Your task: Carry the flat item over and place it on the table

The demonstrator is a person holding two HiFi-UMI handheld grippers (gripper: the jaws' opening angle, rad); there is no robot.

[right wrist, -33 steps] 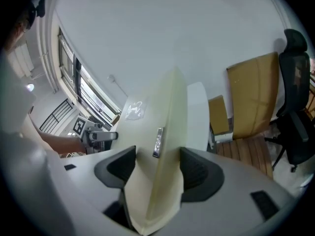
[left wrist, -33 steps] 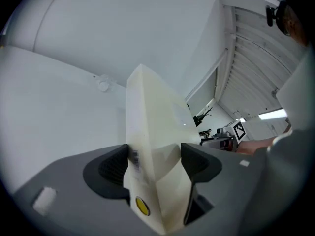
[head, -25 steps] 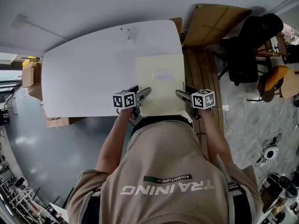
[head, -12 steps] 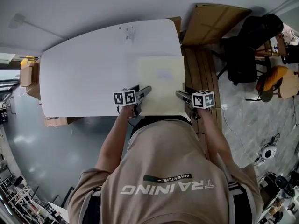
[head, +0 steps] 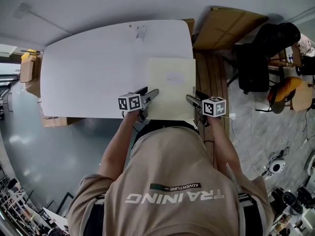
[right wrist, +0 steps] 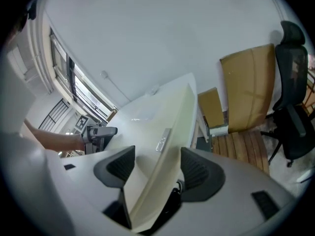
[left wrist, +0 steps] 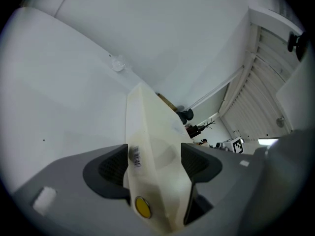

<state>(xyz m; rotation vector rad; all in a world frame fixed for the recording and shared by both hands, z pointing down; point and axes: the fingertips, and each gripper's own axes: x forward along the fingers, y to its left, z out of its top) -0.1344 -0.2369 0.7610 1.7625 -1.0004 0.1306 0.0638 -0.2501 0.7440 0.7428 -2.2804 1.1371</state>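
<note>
The left gripper point(head: 149, 96) and right gripper point(head: 192, 100) each clamp a near corner of the sheet point(head: 170, 82), which is held over the right end of the table point(head: 88, 73). The person should lower both sides level, then release them together. Only the left gripper view shows a barcode point(left wrist: 134, 156) and a yellow dot point(left wrist: 142, 207) by the clamped edge.

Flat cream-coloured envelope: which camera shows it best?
The head view: the flat cream-coloured envelope shows whole from above, over the right end of the white table. Each gripper view shows it only edge-on, between that gripper's jaws.
</note>
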